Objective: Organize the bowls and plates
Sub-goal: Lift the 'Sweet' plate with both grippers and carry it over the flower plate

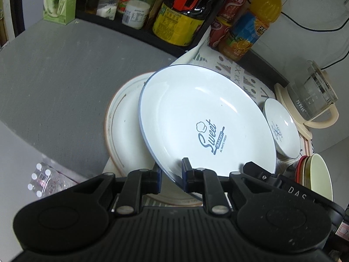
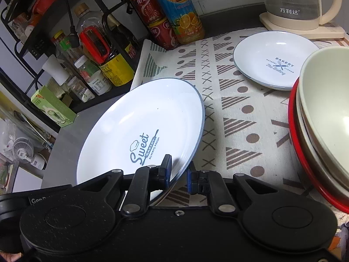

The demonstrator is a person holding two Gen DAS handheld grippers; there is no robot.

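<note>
I have the big blue-rimmed plate (image 1: 202, 118) carried between both grippers, tilted, its far edge over the brown-rimmed plate (image 1: 122, 118) that lies flat on the grey bench (image 1: 54, 76). My left gripper (image 1: 172, 174) is clamped on the near rim, and my right gripper (image 2: 178, 174) is pinched on the rim just beside it. I judge this as the stacking step: the large plates are being gathered into one pile, and this one is not yet down. The next move, as I read it, calls for levelling the plate, centring it over the brown-rimmed one, lowering both hands together and only then letting go, so it does not slide off.

The patterned cloth (image 2: 235, 113) covers the right part of the bench. On it sits a small blue-rimmed plate (image 2: 274, 61), well apart from mine, and a nested stack of bowls (image 2: 322, 113) at the right edge. Behind are a glass kettle (image 2: 301, 2), a juice bottle (image 2: 181, 15), red cans (image 2: 152, 15) and a black rack of condiments (image 2: 87, 50).
</note>
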